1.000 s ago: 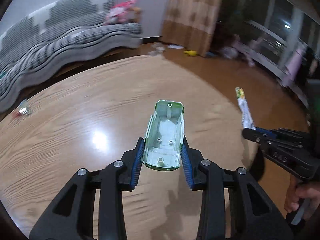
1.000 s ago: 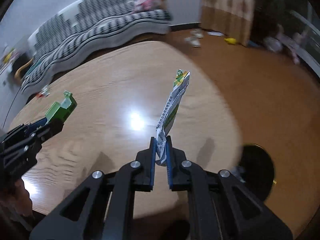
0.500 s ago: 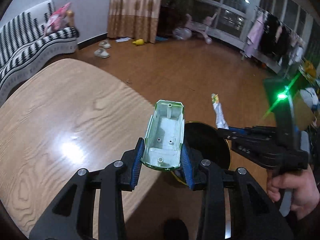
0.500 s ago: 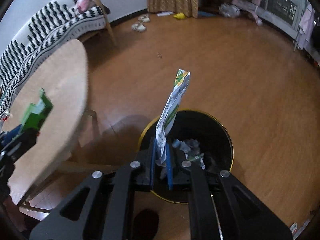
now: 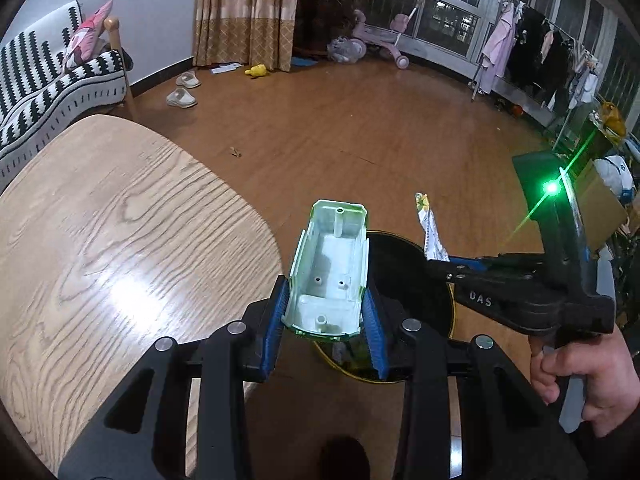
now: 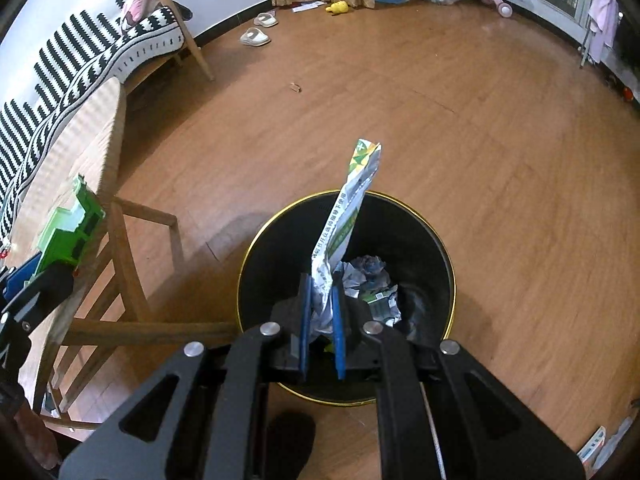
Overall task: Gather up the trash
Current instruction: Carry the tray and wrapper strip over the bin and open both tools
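Note:
My left gripper is shut on a pale green hollow plastic shell and holds it over the near rim of a black gold-rimmed trash bin. My right gripper is shut on a crumpled white-and-green wrapper and holds it upright above the bin, which has crumpled paper inside. The right gripper and wrapper also show in the left wrist view. The green shell shows at the left of the right wrist view.
A round wooden table is at the left, with a wooden chair under it beside the bin. A striped sofa, slippers and toys lie farther off on the wooden floor.
Both grippers have swung from over the table to over the trash bin, still holding the shell and the wrapper. The right gripper now sits directly above the bin opening.

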A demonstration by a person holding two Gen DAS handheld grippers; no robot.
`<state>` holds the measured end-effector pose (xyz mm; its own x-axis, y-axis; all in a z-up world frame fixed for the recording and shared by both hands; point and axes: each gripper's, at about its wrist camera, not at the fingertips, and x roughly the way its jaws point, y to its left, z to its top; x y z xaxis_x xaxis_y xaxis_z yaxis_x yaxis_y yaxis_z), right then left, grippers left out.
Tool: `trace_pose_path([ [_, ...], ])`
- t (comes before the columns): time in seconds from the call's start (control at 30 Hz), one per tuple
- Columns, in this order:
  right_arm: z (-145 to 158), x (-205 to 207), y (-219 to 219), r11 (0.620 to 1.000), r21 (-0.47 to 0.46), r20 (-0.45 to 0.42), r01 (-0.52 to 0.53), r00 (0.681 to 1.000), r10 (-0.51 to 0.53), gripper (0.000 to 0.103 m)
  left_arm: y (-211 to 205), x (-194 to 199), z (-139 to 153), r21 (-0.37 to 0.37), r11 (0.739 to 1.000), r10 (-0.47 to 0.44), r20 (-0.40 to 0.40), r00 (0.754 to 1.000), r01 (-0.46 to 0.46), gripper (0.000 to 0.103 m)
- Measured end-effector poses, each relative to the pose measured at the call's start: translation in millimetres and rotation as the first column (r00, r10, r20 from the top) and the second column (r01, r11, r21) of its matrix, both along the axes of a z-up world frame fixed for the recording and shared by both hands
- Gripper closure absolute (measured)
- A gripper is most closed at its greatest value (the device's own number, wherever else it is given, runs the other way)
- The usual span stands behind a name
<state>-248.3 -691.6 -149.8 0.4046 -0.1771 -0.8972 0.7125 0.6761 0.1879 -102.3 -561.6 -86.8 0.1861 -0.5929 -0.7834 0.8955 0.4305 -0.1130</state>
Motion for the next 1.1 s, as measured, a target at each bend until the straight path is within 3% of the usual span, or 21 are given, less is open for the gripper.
trace_pose_path([
  [0.27,-0.3,1.3,-5.8,1.0,0.006,0.004,0.017,1.0,-0.017,0.093,-5.2,3.0,-7.5,0.017,1.0,-0.016,-0.005,1.0,0.016,0.068],
  [0.33,-0.6,-0.1,-8.6,1.0,0.01,0.007,0.026,1.0,-0.026,0.088,-6.9,-0.1,-9.3,0.022,1.0,-0.017,-0.007,1.0,0.017,0.068],
  [0.37,-0.4,-0.5,-9.8,0.999,0.009,0.007,0.032,0.999,-0.032,0.071,-7.6,0.0,-10.1,0.025,1.0,-0.017,-0.006,1.0,0.017,0.068],
  [0.4,0.5,-0.7,-12.0,0.999,0.007,0.01,0.034,0.999,-0.034,0.041,-8.6,0.7,-10.9,0.027,0.999,-0.019,-0.007,1.0,0.019,0.068],
  [0.43,3.1,-1.6,-11.0,0.999,-0.003,0.024,0.036,0.999,-0.036,0.033,-9.4,0.8,-11.7,0.029,0.999,-0.022,-0.011,1.0,0.022,0.068],
  [0.5,7.5,-2.5,-8.6,0.999,-0.015,0.039,0.04,0.998,-0.039,0.037,-11.0,-0.1,-12.3,0.03,0.999,-0.025,-0.013,1.0,0.025,0.068],
  [0.73,18.8,-16.6,-16.5,0.991,-0.034,0.087,0.13,0.988,-0.126,0.037,-22.1,-6.3,-21.4,0.037,0.998,-0.049,-0.047,0.998,0.051,0.068],
  [0.97,29.4,-44.8,-38.8,0.962,-0.011,0.161,0.271,0.95,-0.266,0.037,-44.5,-12.9,-29.4,0.017,0.994,-0.107,-0.109,0.988,0.11,0.068],
  [1.0,31.5,-48.2,-40.9,0.958,-0.014,0.17,0.286,0.945,-0.28,0.037,-51.5,-14.7,-30.5,0.014,0.993,-0.113,-0.114,0.987,0.115,0.064],
  [1.03,33.7,-51.6,-43.1,0.953,-0.018,0.177,0.302,0.939,-0.294,0.037,-55.4,-16.0,-31.6,0.014,0.993,-0.113,-0.115,0.987,0.115,0.046],
  [1.1,35.9,-54.2,-44.9,0.948,-0.02,0.181,0.317,0.934,-0.308,0.037,-59.0,-16.4,-32.4,0.0,0.994,-0.107,-0.111,0.988,0.107,0.027],
])
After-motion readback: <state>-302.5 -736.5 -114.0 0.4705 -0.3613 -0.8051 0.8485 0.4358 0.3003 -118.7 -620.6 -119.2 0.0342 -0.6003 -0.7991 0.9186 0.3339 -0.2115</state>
